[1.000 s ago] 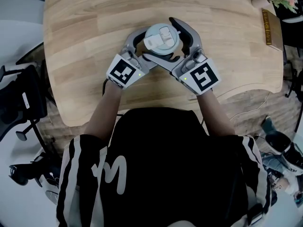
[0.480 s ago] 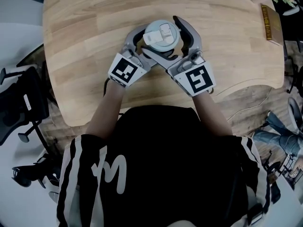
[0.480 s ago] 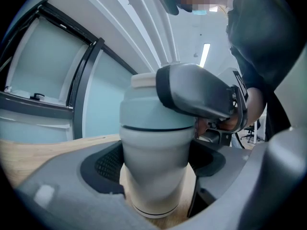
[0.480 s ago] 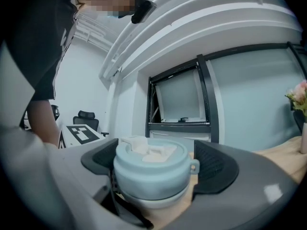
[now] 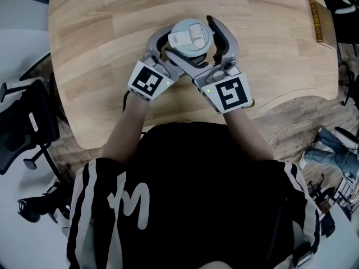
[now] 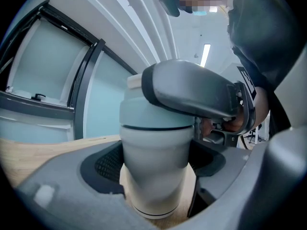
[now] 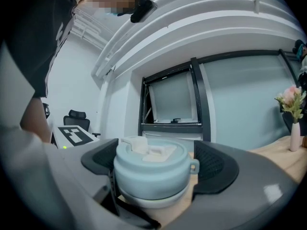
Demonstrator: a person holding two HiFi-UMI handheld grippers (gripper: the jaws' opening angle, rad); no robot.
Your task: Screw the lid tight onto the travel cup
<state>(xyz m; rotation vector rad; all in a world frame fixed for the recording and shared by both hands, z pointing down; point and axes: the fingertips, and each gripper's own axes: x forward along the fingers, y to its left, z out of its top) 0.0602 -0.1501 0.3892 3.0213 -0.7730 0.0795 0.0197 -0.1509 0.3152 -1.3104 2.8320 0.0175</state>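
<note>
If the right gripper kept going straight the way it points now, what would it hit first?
The lid of the travel cup. It sits between the fingers of the right gripper, so pushing on would likely press the gripper's throat against the lid almost at once.

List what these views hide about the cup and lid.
- Head view: the lid covers the travel cup's body and seam.
- Left gripper view: the right gripper covers the lid's top.
- Right gripper view: lid and gripper hide the cup below its rim.
- Lid's tightness: no view shows it.
</note>
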